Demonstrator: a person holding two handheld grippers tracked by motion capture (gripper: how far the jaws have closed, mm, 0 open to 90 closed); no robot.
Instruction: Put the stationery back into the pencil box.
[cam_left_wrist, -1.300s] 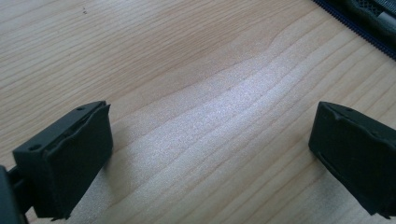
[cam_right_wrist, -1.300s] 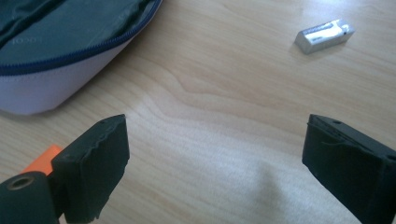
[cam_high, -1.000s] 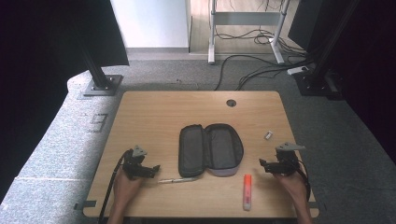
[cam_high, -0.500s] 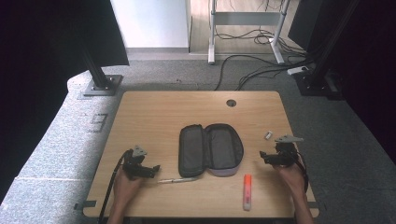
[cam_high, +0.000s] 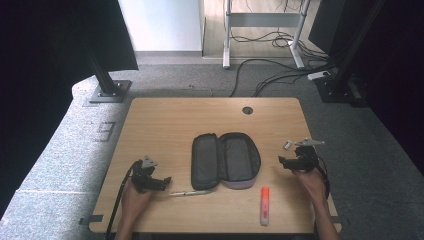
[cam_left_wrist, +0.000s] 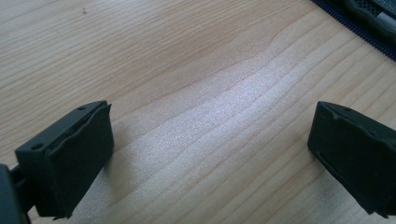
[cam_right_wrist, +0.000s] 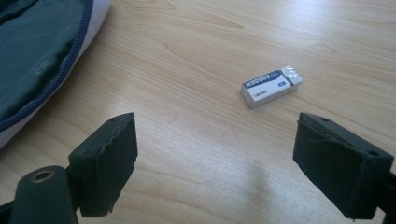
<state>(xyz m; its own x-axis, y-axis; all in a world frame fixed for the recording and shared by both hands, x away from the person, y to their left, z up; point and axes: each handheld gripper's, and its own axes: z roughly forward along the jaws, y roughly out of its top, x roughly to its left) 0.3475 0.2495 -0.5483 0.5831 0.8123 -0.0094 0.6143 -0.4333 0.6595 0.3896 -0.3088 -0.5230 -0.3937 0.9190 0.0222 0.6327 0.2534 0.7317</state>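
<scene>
Right gripper view: the right gripper (cam_right_wrist: 212, 154) is held with its jaws spread wide and nothing between them, and the eraser (cam_right_wrist: 271, 86) is seen lying flat on the table (cam_right_wrist: 196, 60), just beyond the jaws and well clear of the open pencil case (cam_right_wrist: 37, 56). For a sound pick, the jaws should be lowered astride the eraser's narrow sides and closed squarely before lifting. The left gripper (cam_high: 152, 182), also wide open and empty, is kept on the far side of the pencil case, beside the pen (cam_high: 192, 192).

We see bare wood between our right gripper (cam_right_wrist: 212, 163) and the eraser (cam_right_wrist: 271, 86), so the way to it lies free; the open pencil case (cam_high: 226, 160) stands off to one side. Near our left gripper (cam_left_wrist: 205, 154), the pen (cam_high: 192, 192) lies just beside it, touching the case. The orange marker (cam_high: 264, 205) lies apart by the near table (cam_high: 165, 120) edge
</scene>
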